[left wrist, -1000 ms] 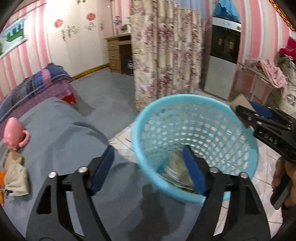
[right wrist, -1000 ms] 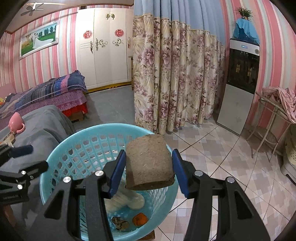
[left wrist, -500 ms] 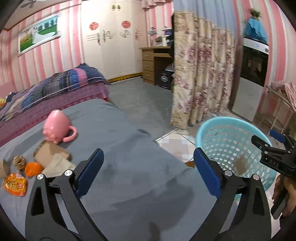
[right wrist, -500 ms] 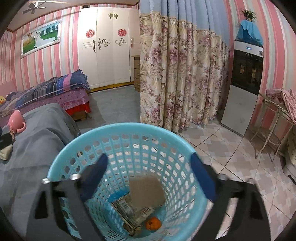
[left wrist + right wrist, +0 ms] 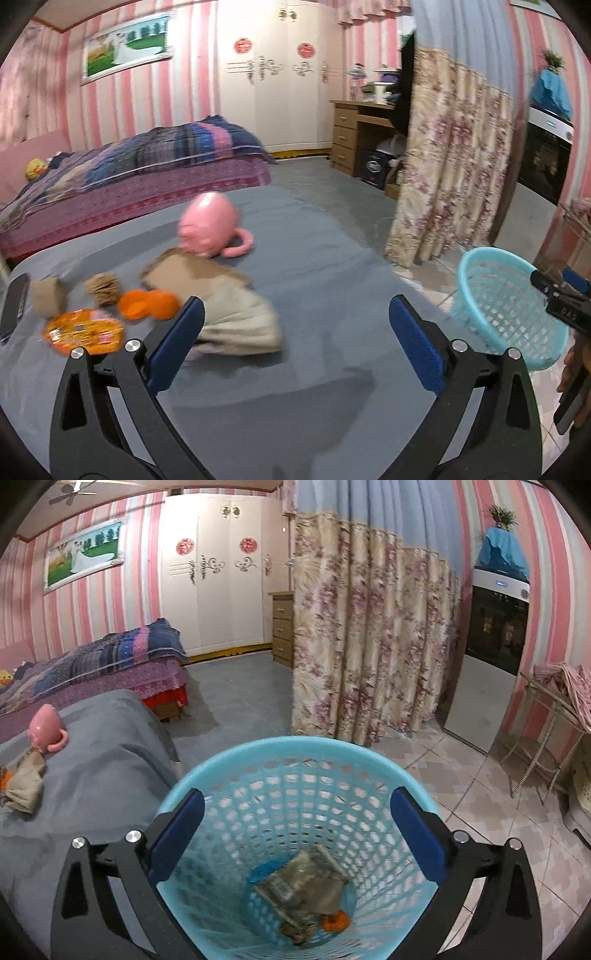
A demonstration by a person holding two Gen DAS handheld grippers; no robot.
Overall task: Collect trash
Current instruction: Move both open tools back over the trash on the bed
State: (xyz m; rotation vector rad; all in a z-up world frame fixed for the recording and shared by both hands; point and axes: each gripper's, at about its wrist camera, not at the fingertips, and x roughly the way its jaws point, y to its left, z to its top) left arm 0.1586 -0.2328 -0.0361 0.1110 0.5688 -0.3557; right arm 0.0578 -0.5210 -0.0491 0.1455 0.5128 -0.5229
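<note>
My left gripper (image 5: 295, 306) hangs over the grey cloth-covered table (image 5: 332, 258), jaws opening with nothing between them. Just ahead to its left lie a crumpled beige paper (image 5: 240, 317), a flat cardboard piece (image 5: 192, 273), an orange peel (image 5: 147, 304), an orange wrapper (image 5: 83, 330), a brown ball (image 5: 103, 290) and a cardboard roll (image 5: 48, 301). My right gripper (image 5: 295, 801) is above the light blue basket (image 5: 295, 744), jaws opening and empty. Brown cardboard and packaging (image 5: 314, 886) and an orange bit (image 5: 334, 921) lie at the basket's bottom. The left wrist view shows the basket (image 5: 506, 306) beside the table with the right gripper (image 5: 554, 277) over it.
A pink mug (image 5: 208, 229) lies on its side behind the trash. A dark phone (image 5: 14, 306) rests at the table's left edge. Beyond are a bed (image 5: 129, 166), a floral curtain (image 5: 369, 627), a water dispenser (image 5: 495, 646) and a wire rack (image 5: 546, 720) on tiled floor.
The right gripper opened and its brown cardboard roll dropped into the basket. The left gripper swung left from the basket to the trash on the grey cloth and opened wider.
</note>
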